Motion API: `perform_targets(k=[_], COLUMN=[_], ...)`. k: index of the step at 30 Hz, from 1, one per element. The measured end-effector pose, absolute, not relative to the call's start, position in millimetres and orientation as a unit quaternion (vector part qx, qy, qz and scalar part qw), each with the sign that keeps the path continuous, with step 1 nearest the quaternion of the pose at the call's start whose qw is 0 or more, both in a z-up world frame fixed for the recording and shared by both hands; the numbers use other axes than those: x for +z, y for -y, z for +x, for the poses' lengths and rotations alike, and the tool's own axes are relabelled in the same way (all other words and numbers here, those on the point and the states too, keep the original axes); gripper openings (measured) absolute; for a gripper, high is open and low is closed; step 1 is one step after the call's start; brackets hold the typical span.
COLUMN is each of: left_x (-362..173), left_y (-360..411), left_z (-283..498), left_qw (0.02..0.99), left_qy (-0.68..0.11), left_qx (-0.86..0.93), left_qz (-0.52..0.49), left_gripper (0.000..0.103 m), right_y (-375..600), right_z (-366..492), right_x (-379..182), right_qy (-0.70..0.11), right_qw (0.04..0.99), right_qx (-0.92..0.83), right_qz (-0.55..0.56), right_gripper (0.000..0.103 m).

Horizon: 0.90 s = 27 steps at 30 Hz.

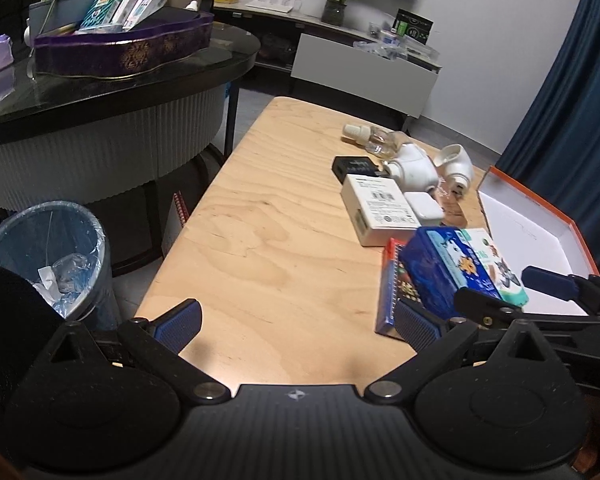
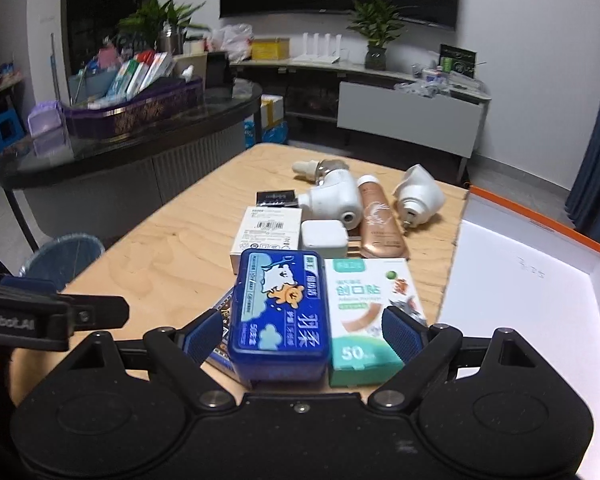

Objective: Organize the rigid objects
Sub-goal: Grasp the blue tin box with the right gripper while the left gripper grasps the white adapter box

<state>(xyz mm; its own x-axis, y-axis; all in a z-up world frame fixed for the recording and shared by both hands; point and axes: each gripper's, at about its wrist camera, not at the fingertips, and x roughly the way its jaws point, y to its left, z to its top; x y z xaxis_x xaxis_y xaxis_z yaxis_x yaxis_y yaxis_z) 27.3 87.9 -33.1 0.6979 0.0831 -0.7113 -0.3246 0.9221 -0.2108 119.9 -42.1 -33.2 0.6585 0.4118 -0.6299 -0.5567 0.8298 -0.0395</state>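
A blue plastic box (image 2: 278, 312) and a white-and-green plaster box (image 2: 364, 304) lie side by side at the near edge of the wooden table (image 1: 260, 220). The blue one rests partly on a flat patterned box (image 1: 388, 292). My right gripper (image 2: 304, 336) is open and straddles both boxes, with a small gap at its left pad. To their right lies an open white box with an orange rim (image 2: 520, 320). My left gripper (image 1: 298, 324) is open over bare wood, left of the boxes, holding nothing.
Further back lie a white barcode box (image 2: 268, 228), a white charger cube (image 2: 324, 234), a black box (image 2: 276, 198), two white plug-in devices (image 2: 336, 200), a rose-gold tube (image 2: 378, 220) and a dropper bottle (image 1: 370, 134). A bin (image 1: 56, 256) and a round black table (image 1: 100, 92) stand left.
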Motion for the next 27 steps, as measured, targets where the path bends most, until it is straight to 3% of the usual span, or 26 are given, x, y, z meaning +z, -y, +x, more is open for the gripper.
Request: perform_targets(k=[5,6,8,9,27], left_x=[-34.8,-34.3,-33.0,-31.9,-63.6], left_y=[-96.3,-98.3,-100.7,-100.8,-67.0], left_z=[35.6,38.5,45.3,50.4,177.8], left_qw=[0.906,0.906,0.907,0.908,0.898], left_qy=[-0.371,-0.370,-0.366,-0.365,-0.427], left_qx=[0.112,0.110,0.105,0.103,0.051], left_qz=[-0.169,-0.173,-0.179,-0.178,-0.098], left_gripper=[0.103,0.103,0.103,0.103,0.103], right_y=[21.9,19.3,16.2,15.7,46.5], right_z=[137.1,139.2,135.4,134.1,118.4], right_x=[-49.3,-53.0,-53.5,-52.7,-50.6], right_qy=[-0.336,-0.342,-0.323,-0.321,-0.324], right_qw=[0.892,0.890,0.897,0.897,0.898], right_qx=[0.268,0.270,0.264,0.265,0.284], right_qz=[-0.138,-0.139,-0.149,-0.148,-0.091], right_gripper=[0.101,0.097,0.077,0.075,0.075])
